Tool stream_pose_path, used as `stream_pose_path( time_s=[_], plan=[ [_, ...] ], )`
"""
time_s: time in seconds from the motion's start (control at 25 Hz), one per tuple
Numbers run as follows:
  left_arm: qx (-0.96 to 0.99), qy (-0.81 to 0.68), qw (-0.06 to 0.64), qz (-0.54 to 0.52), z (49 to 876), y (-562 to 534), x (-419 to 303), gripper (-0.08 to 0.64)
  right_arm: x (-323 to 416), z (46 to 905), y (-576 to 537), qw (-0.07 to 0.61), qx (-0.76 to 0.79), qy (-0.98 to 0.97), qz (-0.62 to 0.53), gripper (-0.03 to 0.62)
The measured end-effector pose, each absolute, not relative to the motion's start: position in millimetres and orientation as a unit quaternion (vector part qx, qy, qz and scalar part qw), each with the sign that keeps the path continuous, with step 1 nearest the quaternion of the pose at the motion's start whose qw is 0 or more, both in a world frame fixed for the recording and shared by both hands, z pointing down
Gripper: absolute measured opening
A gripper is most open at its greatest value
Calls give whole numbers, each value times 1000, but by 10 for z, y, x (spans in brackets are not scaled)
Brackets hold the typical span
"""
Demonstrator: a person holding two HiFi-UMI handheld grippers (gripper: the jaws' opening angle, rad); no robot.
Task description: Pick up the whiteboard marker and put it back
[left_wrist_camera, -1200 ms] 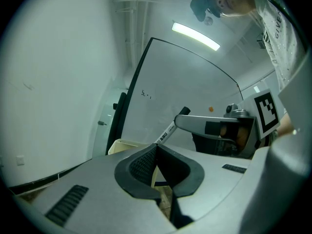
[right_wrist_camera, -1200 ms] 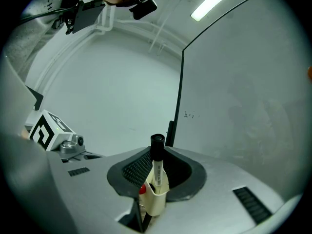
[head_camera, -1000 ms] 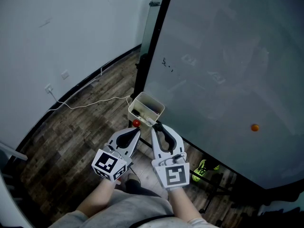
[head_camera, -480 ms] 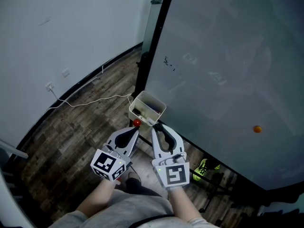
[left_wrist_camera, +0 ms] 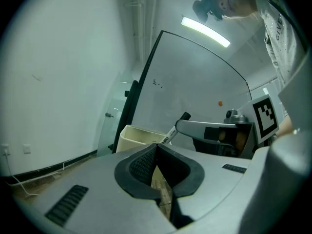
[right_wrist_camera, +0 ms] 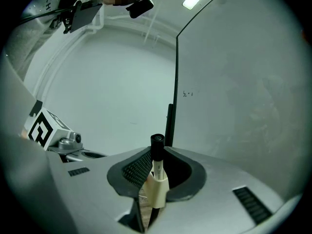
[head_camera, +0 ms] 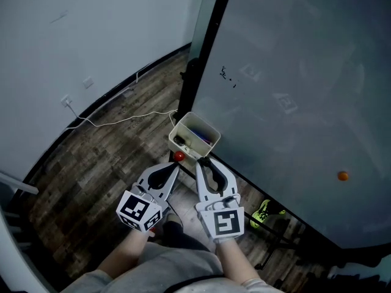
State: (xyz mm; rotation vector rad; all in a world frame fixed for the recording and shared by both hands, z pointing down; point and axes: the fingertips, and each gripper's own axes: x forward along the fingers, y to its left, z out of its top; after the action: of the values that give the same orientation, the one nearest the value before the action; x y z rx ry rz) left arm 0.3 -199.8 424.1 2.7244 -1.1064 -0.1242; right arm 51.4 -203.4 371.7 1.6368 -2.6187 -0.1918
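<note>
Between right tongs: marker standing upright, pads gripping its barrel. Left tongs sitting closed, empty, just beside. Both tips hovering near cream box hanging at whiteboard lower corner, wood floor lying below.

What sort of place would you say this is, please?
Probably an office or meeting room: a large whiteboard, a small box at its lower edge, a wood-look floor and a wall socket.
</note>
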Motion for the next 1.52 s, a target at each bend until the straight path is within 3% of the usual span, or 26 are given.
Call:
stream_pose_path(
  time_s=[1.52],
  plan=[
    [920,-369,127,-26,4529,-2107,166,15,574,4028,-2155,27,520,-853,-33,77]
  ],
)
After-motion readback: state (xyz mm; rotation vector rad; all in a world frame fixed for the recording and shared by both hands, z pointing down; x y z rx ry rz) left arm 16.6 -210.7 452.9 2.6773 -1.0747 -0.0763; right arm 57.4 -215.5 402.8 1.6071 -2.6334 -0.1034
